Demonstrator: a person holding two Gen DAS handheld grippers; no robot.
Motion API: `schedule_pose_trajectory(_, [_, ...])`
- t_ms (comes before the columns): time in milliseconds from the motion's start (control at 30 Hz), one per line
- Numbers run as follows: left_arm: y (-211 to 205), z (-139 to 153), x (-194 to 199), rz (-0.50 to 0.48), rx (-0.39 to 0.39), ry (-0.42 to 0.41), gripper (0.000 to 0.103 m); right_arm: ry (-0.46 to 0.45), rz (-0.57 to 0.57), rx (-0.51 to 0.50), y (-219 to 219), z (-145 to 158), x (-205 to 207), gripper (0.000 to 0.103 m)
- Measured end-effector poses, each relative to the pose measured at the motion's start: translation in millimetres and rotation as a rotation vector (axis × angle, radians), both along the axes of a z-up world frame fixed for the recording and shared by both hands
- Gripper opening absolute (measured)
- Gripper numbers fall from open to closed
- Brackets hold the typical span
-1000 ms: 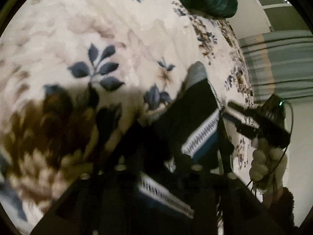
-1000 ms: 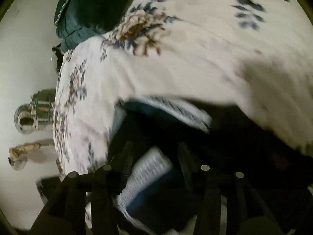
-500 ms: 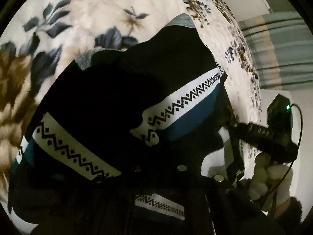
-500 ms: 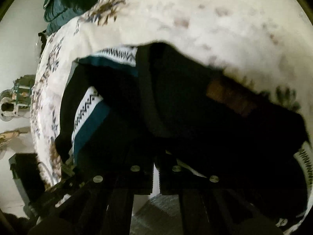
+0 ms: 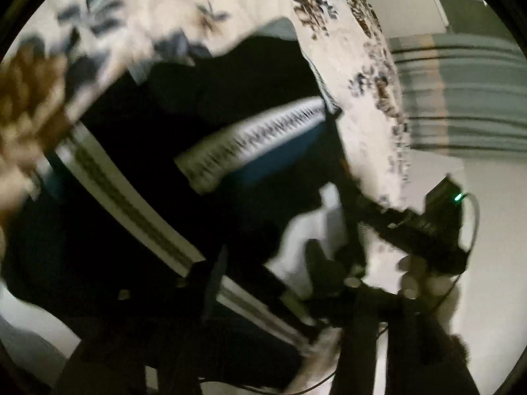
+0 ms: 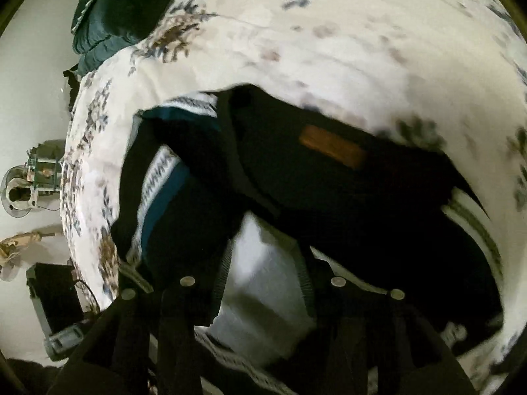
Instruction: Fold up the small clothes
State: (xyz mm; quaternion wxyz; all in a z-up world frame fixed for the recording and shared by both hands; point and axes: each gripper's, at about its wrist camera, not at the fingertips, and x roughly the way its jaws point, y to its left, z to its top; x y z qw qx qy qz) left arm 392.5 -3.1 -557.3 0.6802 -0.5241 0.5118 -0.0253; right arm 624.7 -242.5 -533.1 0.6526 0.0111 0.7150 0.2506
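Right wrist view: the dark sweater [image 6: 329,177] lies on the bed [image 6: 329,49], fold just laid. Both tools, right [image 6: 263,283] and left [image 5: 263,273], have just been opening, jaws apart, empty. Next likely: regrip an edge.

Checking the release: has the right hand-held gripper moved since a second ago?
Yes. The right hand-held gripper has pulled back from the dark pillow; its jaws just opened.

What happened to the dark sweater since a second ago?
It was swung up onto the flowery bedspread and laid down; now the dark sweater lies spread there. Both grippers pinched shut and have just been opening: the right gripper stands open with nothing clamped. The green pillow stayed put.
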Motion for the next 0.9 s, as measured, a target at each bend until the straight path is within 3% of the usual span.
schedule_pose_trajectory(100, [-27.6,-19.4,12.7,-0.008,-0.074,0.037,0.049,0.02,0.008,-0.061,-21.8,-6.6,-12.4,0.042])
schedule_pose_trajectory(200, [-52.3,-39.9,28.1,-0.033,-0.061,0.084,0.045,0.045,0.013,-0.084,-32.1,-18.1,-22.3,0.042])
schedule_pose_trajectory(233, [-58.8,-40.9,32.1,-0.043,-0.019,0.087,0.039,0.048,0.019,-0.089,-34.0,-21.6,-23.8,0.042])
schedule_pose_trajectory(267, [-63.2,-39.5,35.4,-0.06,0.028,0.087,0.01,0.046,0.026,-0.093,-34.6,-24.5,-26.1,0.042])
schedule_pose_trajectory(333, [-65.7,-34.1,35.9,-0.09,0.077,0.068,0.009,0.02,0.036,-0.1,-33.9,-27.4,-29.4,0.035])
schedule_pose_trajectory(367, [-65.4,-29.8,34.3,-0.098,0.097,0.055,0.009,-0.014,0.034,-0.113,-34.1,-26.4,-29.6,0.009])
schedule_pose_trajectory(400, [-66.0,-27.0,33.1,-0.107,0.109,0.047,0.009,-0.041,0.022,-0.125,-34.6,-25.4,-27.6,0.002])
schedule_pose_trajectory(533, [-65.1,-24.2,24.1,-0.123,0.122,0.043,0.009,-0.1,-0.039,-0.115,-46.6,-18.4,-17.3,0.002])
schedule_pose_trajectory(633, [-63.6,-27.1,23.8,-0.125,0.102,0.053,0.01,-0.082,-0.052,-0.107,-51.1,-19.7,-13.2,0.002])
schedule_pose_trajectory(733, [-61.3,-26.7,27.1,-0.128,0.06,0.082,0.017,-0.022,-0.076,-0.088,-59.2,-16.9,-12.1,0.007])
schedule_pose_trajectory(767, [-60.8,-22.1,26.8,-0.138,0.073,0.086,0.023,-0.009,-0.105,-0.075,-65.9,-11.3,-12.9,0.016])
schedule_pose_trajectory(800, [-61.1,-16.5,26.5,-0.15,0.094,0.08,0.034,-0.01,-0.154,-0.055,-80.0,-0.2,-15.2,0.031])
schedule_pose_trajectory(833, [-61.2,-8.3,25.0,-0.169,0.128,0.061,0.042,-0.021,-0.188,-0.047,-89.7,8.6,-18.6,0.038])
schedule_pose_trajectory(867, [-61.7,1.2,23.1,-0.189,0.169,0.038,0.056,-0.045,-0.229,-0.046,-104.2,20.8,-24.4,0.046])
schedule_pose_trajectory(900, [-62.5,7.8,22.0,-0.202,0.202,0.022,0.063,-0.085,-0.275,-0.062,-123.3,36.3,-34.3,0.046])
